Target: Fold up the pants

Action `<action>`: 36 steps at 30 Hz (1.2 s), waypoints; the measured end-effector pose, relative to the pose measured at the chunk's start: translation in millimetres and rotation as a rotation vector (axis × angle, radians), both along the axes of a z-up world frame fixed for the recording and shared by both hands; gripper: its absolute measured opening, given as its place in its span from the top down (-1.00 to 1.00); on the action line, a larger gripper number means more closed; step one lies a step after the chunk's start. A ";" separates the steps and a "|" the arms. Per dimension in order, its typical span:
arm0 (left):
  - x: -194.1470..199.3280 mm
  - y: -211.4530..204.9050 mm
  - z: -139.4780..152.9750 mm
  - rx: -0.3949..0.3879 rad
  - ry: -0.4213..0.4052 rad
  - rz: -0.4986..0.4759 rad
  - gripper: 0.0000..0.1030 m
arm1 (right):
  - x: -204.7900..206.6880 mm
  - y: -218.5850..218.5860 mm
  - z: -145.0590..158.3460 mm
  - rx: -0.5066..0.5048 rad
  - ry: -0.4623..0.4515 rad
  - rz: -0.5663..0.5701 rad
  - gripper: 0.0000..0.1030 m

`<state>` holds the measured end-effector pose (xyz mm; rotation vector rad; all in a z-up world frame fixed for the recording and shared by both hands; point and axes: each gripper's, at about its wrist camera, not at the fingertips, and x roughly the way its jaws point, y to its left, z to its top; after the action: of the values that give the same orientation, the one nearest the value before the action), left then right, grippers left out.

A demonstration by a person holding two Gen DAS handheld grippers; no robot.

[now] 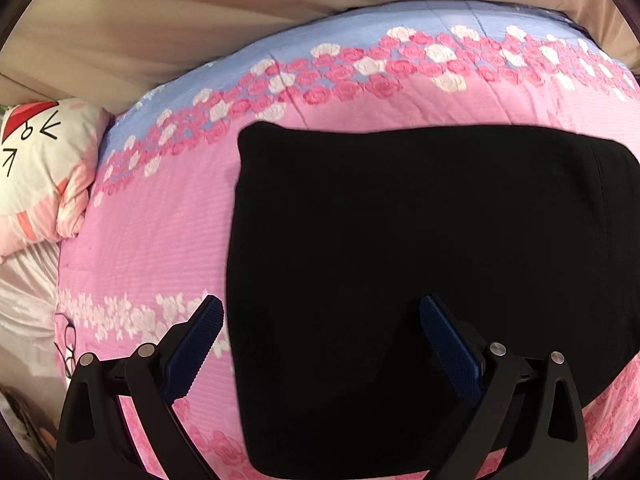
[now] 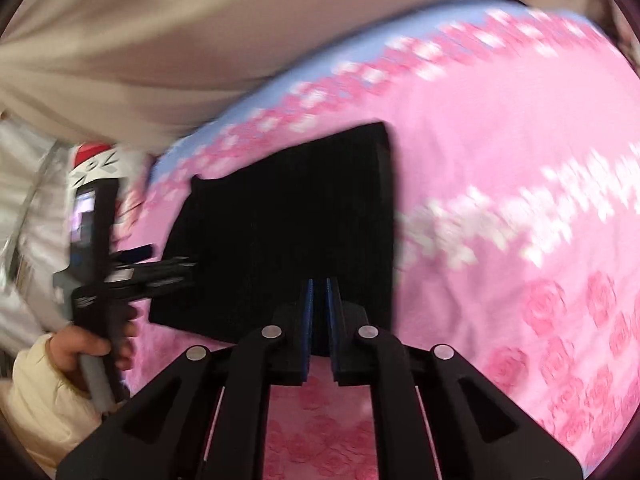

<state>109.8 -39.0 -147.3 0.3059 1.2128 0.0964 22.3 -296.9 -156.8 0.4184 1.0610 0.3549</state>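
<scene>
Blue ribbed pads (image 1: 450, 344) on the left gripper (image 1: 320, 320) stand spread wide, nothing between them, hovering over the near edge of the black pants (image 1: 420, 280). One finger hangs above the dark cloth, the other over the pink quilt (image 1: 160, 240) beside the pants' left edge. Over on the right gripper (image 2: 319, 292), the two pads sit nearly together with only a slim gap; whether they nip any cloth I cannot tell, as the tips show against the black. The pants (image 2: 288, 232) lie folded into a flat block in the middle of the bed, on the rose-printed quilt (image 2: 500, 152). A hand (image 2: 86, 346) in a cream sleeve (image 2: 44, 404) holds the other gripper's handle at the left. A cartoon pillow (image 1: 44, 168) sits by the bed's far left corner.
</scene>
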 end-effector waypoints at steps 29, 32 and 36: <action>-24.5 55.7 -16.4 -0.143 0.014 0.077 -0.90 | 135.3 47.4 -0.8 -0.009 0.020 0.060 0.90; -25.7 55.7 -14.7 -0.155 0.016 0.072 -0.90 | 145.1 36.0 -18.8 0.052 0.096 0.008 0.97; -39.7 67.0 4.3 -0.157 -0.033 0.084 -0.90 | 136.7 81.7 41.9 -0.004 -0.042 0.168 0.80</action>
<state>70.1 28.0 -143.0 0.1162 1.1926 0.0786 159.0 -215.2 -114.9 0.3179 1.0579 0.5090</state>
